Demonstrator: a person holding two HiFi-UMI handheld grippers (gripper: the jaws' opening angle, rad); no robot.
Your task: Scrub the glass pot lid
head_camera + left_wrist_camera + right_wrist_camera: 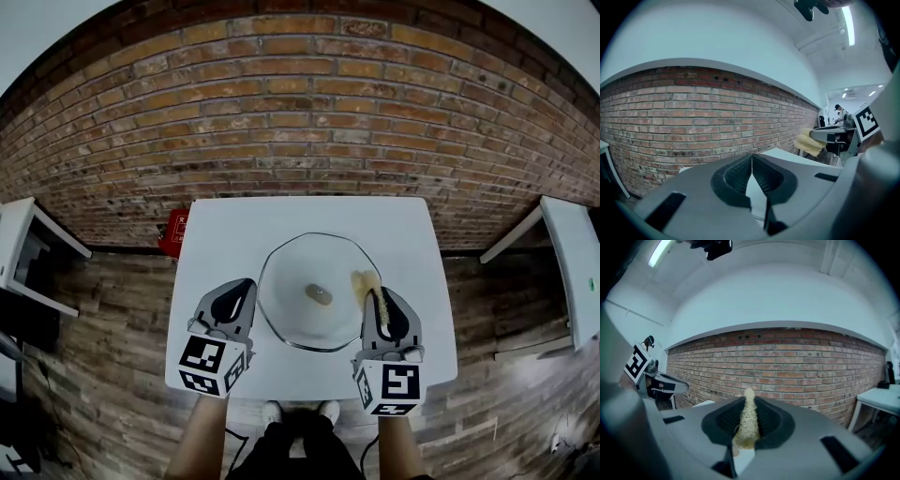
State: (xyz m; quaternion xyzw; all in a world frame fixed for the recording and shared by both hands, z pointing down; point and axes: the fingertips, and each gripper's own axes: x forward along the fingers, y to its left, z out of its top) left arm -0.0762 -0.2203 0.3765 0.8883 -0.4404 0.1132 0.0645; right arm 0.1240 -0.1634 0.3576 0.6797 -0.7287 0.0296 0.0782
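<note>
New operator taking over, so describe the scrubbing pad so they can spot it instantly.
On the white table lies a round glass lid. At its right edge, the right gripper pinches the pad: pale yellow and fibrous, unlike the clear, smooth lid.

A red brick wall rises straight ahead of the left gripper and the right gripper, beyond the white table under them. Wood-plank floor surrounds it. A white side table stands off to the left gripper's left, a second side table to the right gripper's right. A strip light hangs on the white ceiling overhead.
</note>
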